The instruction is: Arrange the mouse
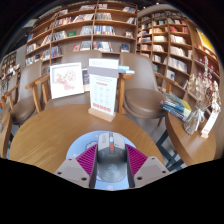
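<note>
Tall wooden bookshelves packed with books fill the back of the room, and more shelves run along one side wall. In front of them stands a round wooden tabletop, which takes up most of the foreground. Wooden chairs are drawn up around the tabletop's far edge, with another chair near its other side. A framed white picture leans upright near the far edge of the tabletop. Beside it, closer to the middle of the far edge, a small upright sign stands in a wooden base. At the near edge of the tabletop is the hand-held gripper, its two fingers lined with pink pads. A grey mouse sits between the fingers, and the pads lie close against both its sides, so the fingers look clamped on it.
</note>
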Motion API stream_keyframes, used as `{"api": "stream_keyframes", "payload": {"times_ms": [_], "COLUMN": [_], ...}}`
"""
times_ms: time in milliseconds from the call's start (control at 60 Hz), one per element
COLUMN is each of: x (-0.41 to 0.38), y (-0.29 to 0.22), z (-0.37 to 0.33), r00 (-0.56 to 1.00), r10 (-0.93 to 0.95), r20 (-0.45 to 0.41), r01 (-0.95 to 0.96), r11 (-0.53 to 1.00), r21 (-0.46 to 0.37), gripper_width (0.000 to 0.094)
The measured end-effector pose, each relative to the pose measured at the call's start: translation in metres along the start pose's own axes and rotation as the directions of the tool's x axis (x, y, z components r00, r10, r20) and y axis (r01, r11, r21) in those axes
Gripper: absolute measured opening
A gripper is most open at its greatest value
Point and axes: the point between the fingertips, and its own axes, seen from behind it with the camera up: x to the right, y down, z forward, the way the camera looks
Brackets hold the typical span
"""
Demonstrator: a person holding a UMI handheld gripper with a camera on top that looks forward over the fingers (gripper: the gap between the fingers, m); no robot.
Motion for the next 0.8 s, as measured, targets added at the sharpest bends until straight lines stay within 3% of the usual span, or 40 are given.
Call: {"api": "stream_keyframes", "payload": {"times_ms": [300,333,400,617,800], "x": [-0.004,-0.002,0.003,-0.007,-0.044], "y": [0.027,0.026,0.021,0.002,0.038], "z": [0.014,0.013,0.006,-0.078,-0.178], "r00": [1.000,1.000,0.999,0.996,0.999], "r10": [0.007,0.010,0.010,-0.015,-0.012], "r20": [-0.002,-0.009,-0.041,-0.085,-0.045], "r01": [-0.007,-0.010,-0.010,0.024,0.017], "r11": [1.000,1.000,1.000,0.994,0.992], "r21": [-0.016,-0.014,0.001,0.106,0.128], "gripper_width": [0.0524,0.0587,0.0853,0.0850,0.0849]}}
